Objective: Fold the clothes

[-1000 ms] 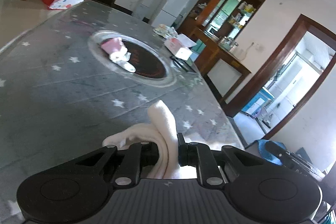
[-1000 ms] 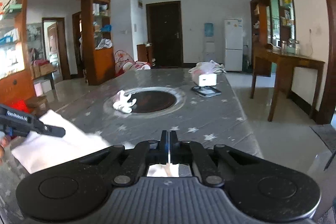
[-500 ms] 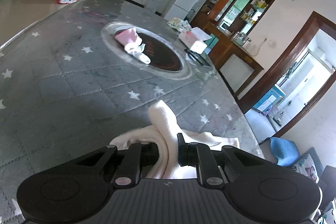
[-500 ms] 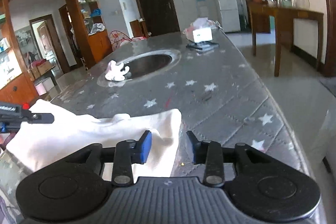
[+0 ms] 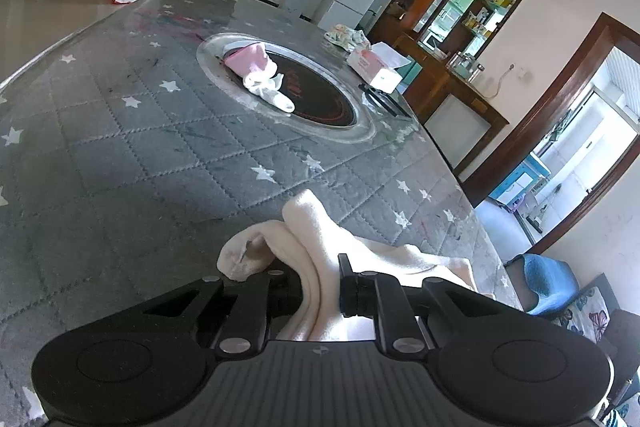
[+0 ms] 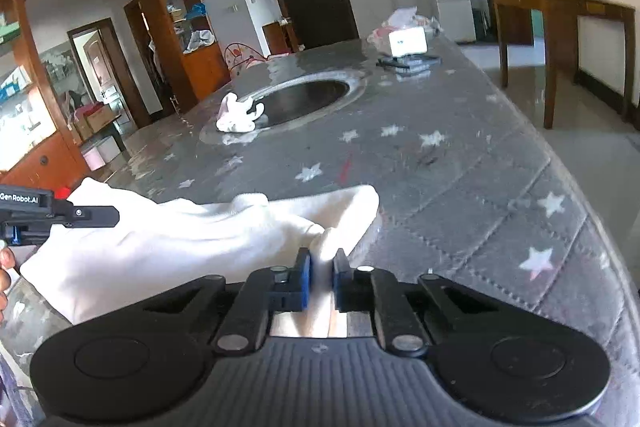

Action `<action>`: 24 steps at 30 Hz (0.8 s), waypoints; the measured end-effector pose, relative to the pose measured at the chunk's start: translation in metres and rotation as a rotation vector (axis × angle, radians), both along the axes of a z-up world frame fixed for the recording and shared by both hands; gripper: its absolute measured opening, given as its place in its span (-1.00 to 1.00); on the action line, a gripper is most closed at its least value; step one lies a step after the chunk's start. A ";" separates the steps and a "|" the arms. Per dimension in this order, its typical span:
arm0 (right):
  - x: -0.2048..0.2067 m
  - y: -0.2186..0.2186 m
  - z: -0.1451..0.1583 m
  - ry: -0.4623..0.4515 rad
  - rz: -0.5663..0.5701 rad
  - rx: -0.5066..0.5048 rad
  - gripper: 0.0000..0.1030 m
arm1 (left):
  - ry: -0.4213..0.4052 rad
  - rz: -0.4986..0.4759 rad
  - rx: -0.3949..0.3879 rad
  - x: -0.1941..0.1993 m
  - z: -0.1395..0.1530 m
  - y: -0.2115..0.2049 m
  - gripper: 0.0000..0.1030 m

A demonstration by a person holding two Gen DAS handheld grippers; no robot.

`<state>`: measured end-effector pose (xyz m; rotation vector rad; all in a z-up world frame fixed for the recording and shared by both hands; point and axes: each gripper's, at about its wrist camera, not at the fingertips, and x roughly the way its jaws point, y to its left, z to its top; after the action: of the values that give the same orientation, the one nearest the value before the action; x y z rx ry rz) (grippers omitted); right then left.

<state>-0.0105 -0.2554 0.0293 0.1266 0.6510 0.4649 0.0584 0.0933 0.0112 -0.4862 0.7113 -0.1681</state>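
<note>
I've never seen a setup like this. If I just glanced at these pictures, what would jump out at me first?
Probably the cream garment spread on the near edge of the grey star-patterned table, pinched at one end by the left gripper and at the other by the right gripper, whose jaws have just been closing on it. Next, the small pink-and-white clothes at the dark round inset mid-table.

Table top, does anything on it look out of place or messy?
Yes. A crumpled pink and white cloth lies half over the rim of the dark round inset in the middle of the table, unfolded. Red marks stain the grey star cover nearby.
</note>
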 end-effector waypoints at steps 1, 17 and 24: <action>-0.002 0.000 0.003 -0.013 -0.001 -0.002 -0.84 | -0.003 -0.005 0.001 0.000 0.002 -0.001 -0.71; -0.030 -0.035 0.072 -0.223 -0.094 -0.106 -0.85 | -0.060 -0.138 0.011 0.018 0.027 -0.056 -0.71; -0.028 -0.060 0.080 -0.244 -0.160 -0.132 -0.85 | -0.070 -0.195 0.029 0.037 0.035 -0.091 -0.71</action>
<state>-0.0389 -0.3155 0.1090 -0.0040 0.4262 0.2763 0.0952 0.0027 0.0466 -0.3808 0.6908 -0.3553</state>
